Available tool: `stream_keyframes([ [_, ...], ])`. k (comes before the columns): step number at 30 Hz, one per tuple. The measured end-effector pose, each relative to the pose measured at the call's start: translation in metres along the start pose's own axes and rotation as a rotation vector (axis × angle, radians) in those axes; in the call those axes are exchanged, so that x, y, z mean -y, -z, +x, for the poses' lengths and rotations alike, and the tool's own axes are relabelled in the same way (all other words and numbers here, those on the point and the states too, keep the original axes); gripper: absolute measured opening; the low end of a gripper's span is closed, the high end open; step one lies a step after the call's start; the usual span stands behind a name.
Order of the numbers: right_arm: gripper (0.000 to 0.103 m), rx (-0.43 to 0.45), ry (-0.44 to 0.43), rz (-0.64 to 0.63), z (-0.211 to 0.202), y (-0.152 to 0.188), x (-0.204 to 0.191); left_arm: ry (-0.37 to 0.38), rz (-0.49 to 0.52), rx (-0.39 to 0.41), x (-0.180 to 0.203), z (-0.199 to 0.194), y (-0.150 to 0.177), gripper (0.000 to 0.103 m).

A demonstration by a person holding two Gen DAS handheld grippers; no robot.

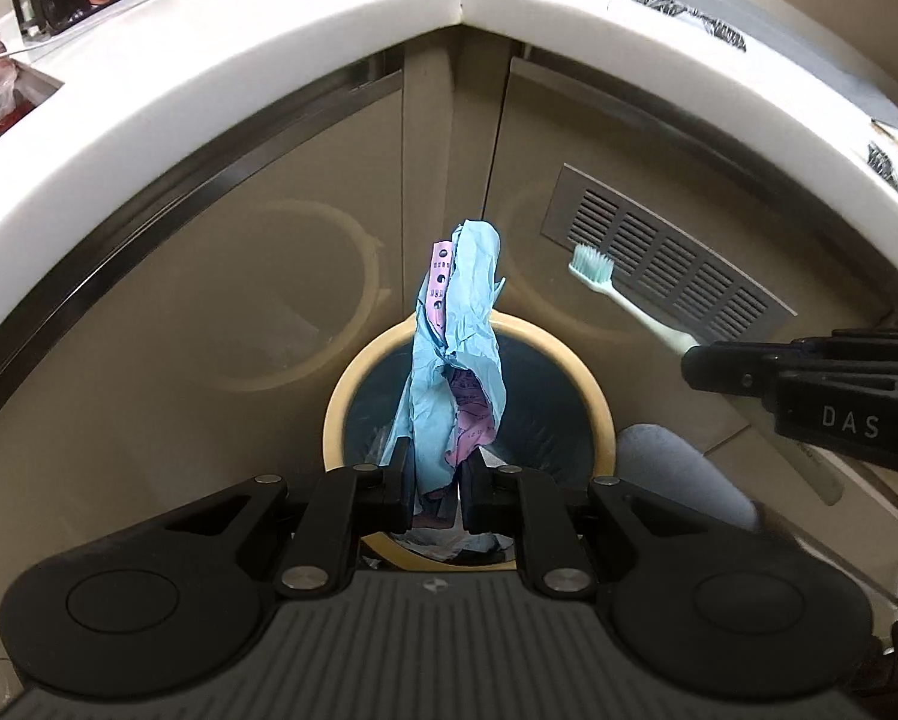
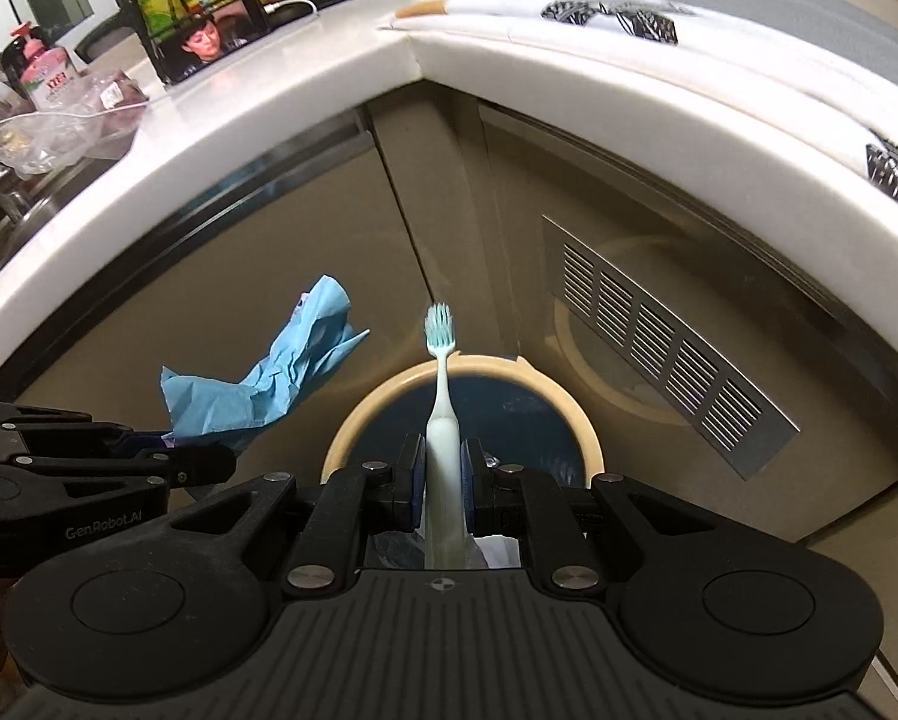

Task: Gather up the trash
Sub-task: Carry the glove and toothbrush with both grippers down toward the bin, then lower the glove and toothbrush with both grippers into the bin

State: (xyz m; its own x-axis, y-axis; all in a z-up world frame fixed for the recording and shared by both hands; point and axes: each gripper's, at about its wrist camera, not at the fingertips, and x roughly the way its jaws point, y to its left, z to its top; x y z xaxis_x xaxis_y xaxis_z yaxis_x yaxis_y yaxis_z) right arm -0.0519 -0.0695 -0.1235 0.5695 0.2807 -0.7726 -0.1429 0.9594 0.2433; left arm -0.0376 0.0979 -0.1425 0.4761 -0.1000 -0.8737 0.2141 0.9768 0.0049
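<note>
My left gripper (image 1: 437, 489) clenches crumpled blue-and-pink paper (image 1: 454, 336), right gripper (image 2: 440, 480) grips the toothbrush (image 2: 443, 402) | both poised above the cream-rimmed bin (image 1: 592, 396) | step: drop-off | next: loosen both over the mouth; toothbrush looks near the rim, I think.

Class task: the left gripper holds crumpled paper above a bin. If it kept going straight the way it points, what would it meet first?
Probably the open trash bin: the left gripper, shut on the crumpled paper, points down into its mouth. Depth is unclear.
</note>
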Motion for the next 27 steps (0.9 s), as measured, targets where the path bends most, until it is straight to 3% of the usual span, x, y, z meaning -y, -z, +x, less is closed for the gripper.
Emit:
stream_keyframes([
  [19, 0.014, -0.067, 0.022, -0.01, 0.044, -0.001, 0.004, 0.006, -0.013, -0.062, -0.002, 0.035, -0.008, 0.015],
  [27, 0.014, -0.124, 0.033, 0.005, 0.075, 0.0, 0.01, 0.008, -0.01, -0.133, -0.002, 0.067, -0.015, 0.016],
])
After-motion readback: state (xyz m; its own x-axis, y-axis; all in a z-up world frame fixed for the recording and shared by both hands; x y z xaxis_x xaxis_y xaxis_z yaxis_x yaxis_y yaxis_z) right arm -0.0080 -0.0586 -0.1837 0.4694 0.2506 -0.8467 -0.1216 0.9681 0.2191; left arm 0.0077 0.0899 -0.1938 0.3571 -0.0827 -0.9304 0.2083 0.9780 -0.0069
